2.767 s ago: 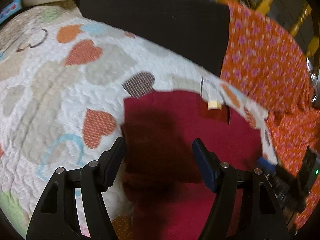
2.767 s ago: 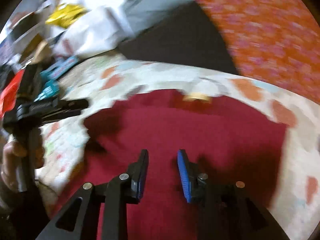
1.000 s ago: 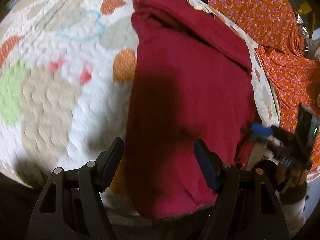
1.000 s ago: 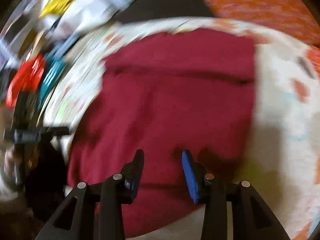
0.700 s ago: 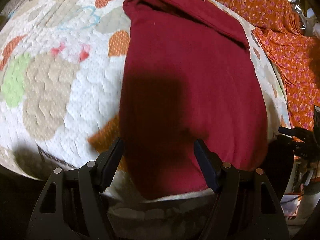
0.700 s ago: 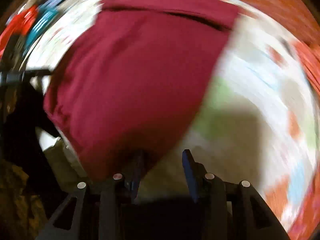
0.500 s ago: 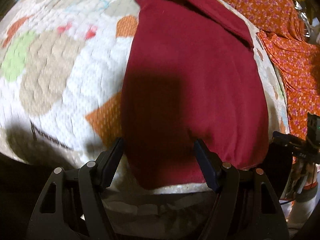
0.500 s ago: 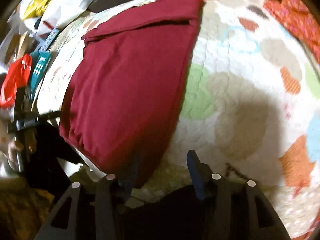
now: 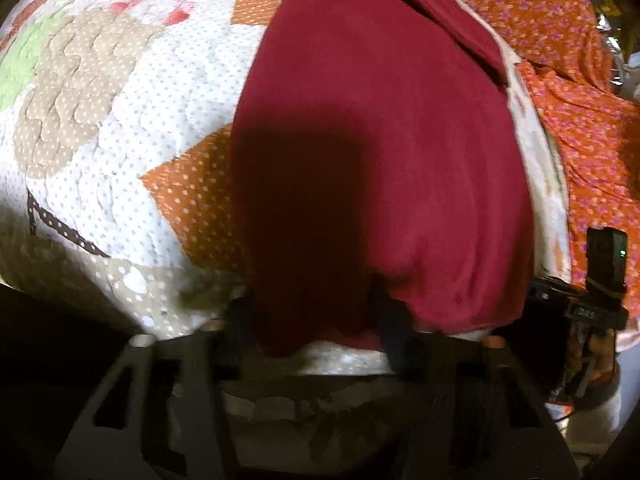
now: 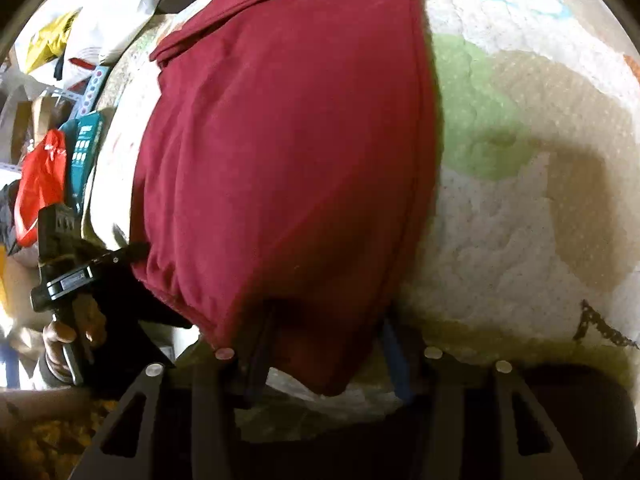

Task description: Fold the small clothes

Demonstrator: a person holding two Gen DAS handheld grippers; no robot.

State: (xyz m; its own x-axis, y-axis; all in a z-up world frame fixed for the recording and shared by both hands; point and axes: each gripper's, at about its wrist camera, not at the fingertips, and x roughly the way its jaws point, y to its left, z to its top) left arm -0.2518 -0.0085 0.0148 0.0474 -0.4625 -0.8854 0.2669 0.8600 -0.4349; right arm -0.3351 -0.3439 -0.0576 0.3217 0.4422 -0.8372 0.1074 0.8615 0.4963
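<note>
A dark red garment [image 9: 380, 140] lies flat on a heart-patterned quilt [image 9: 120, 120], its near hem hanging over the bed's edge. My left gripper [image 9: 314, 320] straddles the hem's left corner. Its jaws are closing with the cloth between them, still apart. In the right wrist view the same garment [image 10: 288, 160] fills the left half. My right gripper [image 10: 324, 344] sits at the hem's right corner, jaws closing around the cloth, with a gap still showing. Each view catches the other gripper at its side: the right gripper [image 9: 600, 280] and the left gripper [image 10: 72, 272], each held by a hand.
Orange floral fabric [image 9: 580, 120] lies right of the quilt. Past the quilt's [image 10: 520, 200] left side are a red bag [image 10: 40, 184], a teal box [image 10: 84, 152] and white bags [image 10: 112, 12]. The bed's near edge runs just below both grippers.
Both grippers came down and back to the garment's near hem. The left jaws narrowed around the hem corner. The right gripper rolled and now has the other corner between its fingers.
</note>
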